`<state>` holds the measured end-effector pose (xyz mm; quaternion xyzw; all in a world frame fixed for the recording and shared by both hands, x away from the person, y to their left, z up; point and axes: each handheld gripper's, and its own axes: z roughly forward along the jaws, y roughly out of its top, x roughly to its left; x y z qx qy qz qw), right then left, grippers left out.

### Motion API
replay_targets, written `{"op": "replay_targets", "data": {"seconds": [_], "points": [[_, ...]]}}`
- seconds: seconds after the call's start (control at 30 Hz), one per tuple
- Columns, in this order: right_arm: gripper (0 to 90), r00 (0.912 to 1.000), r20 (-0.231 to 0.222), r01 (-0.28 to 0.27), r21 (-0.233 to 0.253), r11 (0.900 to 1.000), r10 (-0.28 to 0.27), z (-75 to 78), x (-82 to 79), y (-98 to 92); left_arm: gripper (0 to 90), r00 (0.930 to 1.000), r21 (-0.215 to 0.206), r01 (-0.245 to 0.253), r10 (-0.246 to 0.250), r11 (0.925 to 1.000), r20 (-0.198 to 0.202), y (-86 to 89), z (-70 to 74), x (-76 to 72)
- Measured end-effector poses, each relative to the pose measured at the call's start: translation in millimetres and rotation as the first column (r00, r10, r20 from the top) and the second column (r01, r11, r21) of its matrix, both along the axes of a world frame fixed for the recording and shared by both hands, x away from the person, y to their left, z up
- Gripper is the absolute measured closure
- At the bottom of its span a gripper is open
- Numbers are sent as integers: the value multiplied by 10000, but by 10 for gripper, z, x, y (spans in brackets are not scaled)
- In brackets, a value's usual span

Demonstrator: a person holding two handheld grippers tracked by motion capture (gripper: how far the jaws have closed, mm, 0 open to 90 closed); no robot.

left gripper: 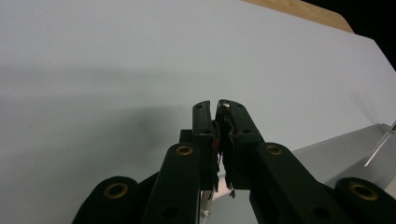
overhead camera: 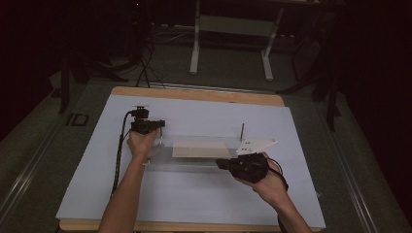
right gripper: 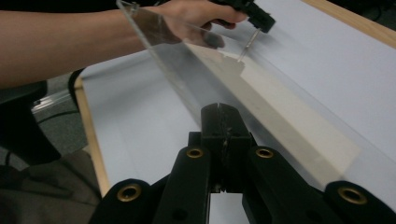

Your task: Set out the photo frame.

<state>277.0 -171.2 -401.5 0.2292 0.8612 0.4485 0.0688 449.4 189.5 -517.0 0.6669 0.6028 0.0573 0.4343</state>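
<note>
L gripper [left gripper: 219,109] jaws pressed together; R gripper [right gripper: 223,116] likewise closed. Both forearms reach fwd, hands well apart.

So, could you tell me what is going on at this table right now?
A person is working at a table covered with a pale sheet, a claw in each hand. A clear plastic tray or stand with a beige strip inside lies between them. The left claw is at its left end, jaws pressed together, apparently pinching a thin rod there. The right claw is at the near right edge, jaws shut. Whether it grips the plastic is hard to tell.
</note>
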Motion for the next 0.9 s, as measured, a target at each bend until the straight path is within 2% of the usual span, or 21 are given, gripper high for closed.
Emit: {"op": "replay_targets", "data": {"seconds": [0.17, 0.37, 0.47, 0.73, 0.9], "points": [[900, 9999, 94, -81, -94, 9999, 82, -54, -93, 27, 844, 10000, -20, 0, 0, 10000, -14, 2, -1, 5], [900, 9980, 550, 325, -231, 9992, -312, -209, -177, 66, 843, 10000, -42, 23, -23, 10000, -59, 5, 0, 10], [900, 9980, 528, 348, -171, 9993, -338, -244, -179, 71, 843, 10000, -53, 25, -25, 10000, -79, 7, -1, 12], [900, 9925, 815, 943, -300, 9951, -916, -369, -163, 105, 840, 9999, -228, 34, -37, 9997, -136, 17, -8, 19], [900, 9874, 1070, 1193, -220, 9926, -1163, -383, -150, 120, 833, 9995, -596, 33, -51, 9982, -312, 48, -23, 35]]}}
